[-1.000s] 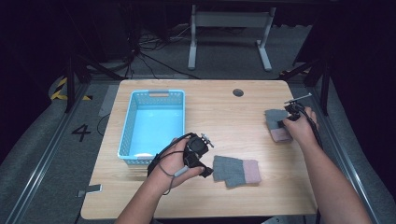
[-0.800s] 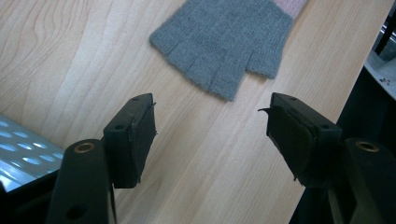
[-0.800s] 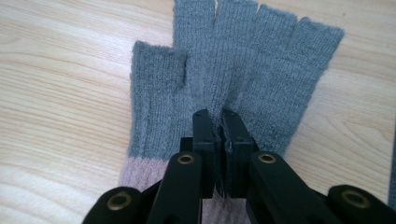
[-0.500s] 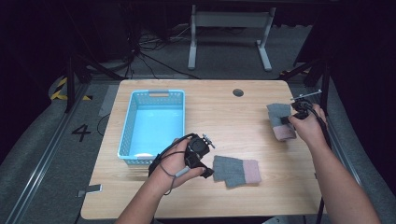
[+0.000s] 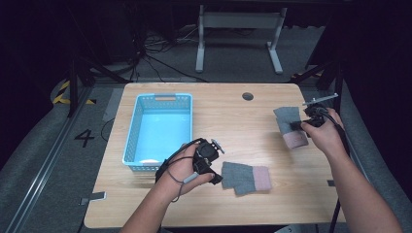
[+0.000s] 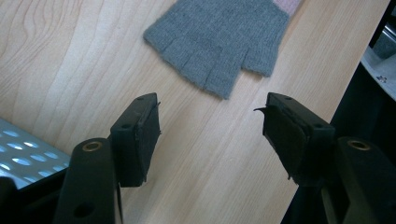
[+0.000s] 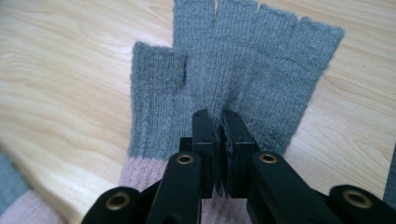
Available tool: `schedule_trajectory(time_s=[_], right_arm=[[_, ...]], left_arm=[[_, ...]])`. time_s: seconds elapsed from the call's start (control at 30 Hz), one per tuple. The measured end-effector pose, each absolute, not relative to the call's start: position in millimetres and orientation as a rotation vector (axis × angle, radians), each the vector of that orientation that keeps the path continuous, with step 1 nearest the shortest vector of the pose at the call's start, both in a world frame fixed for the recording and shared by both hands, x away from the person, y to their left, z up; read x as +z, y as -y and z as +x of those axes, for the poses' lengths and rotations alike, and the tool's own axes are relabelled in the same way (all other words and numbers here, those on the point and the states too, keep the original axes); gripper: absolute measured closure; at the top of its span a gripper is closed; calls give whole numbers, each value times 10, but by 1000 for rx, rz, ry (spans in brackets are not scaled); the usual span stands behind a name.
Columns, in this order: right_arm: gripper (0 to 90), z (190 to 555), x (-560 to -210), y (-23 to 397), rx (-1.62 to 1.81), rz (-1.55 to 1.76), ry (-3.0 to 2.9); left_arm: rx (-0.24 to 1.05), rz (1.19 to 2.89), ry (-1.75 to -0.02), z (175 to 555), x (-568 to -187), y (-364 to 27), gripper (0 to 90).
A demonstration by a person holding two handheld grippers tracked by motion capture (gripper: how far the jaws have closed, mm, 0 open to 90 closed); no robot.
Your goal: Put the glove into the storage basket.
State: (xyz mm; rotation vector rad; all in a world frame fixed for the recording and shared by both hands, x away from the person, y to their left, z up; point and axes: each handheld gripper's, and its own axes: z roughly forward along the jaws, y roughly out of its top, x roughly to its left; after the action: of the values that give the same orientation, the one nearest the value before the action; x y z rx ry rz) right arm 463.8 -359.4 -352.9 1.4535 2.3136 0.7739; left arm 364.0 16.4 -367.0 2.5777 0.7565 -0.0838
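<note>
Two grey fingerless gloves with pink cuffs lie on the wooden table. One glove (image 5: 245, 177) lies flat near the front edge, also seen as the glove (image 6: 219, 37) ahead of my left gripper (image 6: 212, 126). That left gripper (image 5: 216, 170) hovers just left of it, open, with nothing between the jaws. At the right edge, my right gripper (image 5: 297, 125) is shut on the other glove (image 5: 287, 119). In the right gripper view the right gripper (image 7: 219, 123) pinches a fold of the glove (image 7: 261, 70) at its palm, just above the pink cuff.
A light blue plastic basket (image 5: 137, 121) stands at the table's left, with nothing in it; its corner (image 6: 23, 154) is beside my left jaw. A round cable hole (image 5: 248, 96) sits at the table's back. The table's front edge (image 6: 327, 70) runs close to the near glove.
The right hand has shifted slightly to the right along the far glove. The left hand and both gloves have hardly moved.
</note>
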Motion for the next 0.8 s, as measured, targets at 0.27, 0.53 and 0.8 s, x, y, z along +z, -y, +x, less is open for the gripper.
schedule_trajectory(time_s=[0.27,0.53,0.8], right_arm=[[854,4360,-3411,3417,829,1279,-2422],[853,4139,-3355,3210,871,1143,-2501],[852,3912,-3434,3045,958,1060,-2563]], left_arm=[[-47,2565,-740,3658,-3651,-160,361],[-6,2569,-680,3664,-3665,-185,418],[-12,2581,-664,3665,-3665,-200,431]])
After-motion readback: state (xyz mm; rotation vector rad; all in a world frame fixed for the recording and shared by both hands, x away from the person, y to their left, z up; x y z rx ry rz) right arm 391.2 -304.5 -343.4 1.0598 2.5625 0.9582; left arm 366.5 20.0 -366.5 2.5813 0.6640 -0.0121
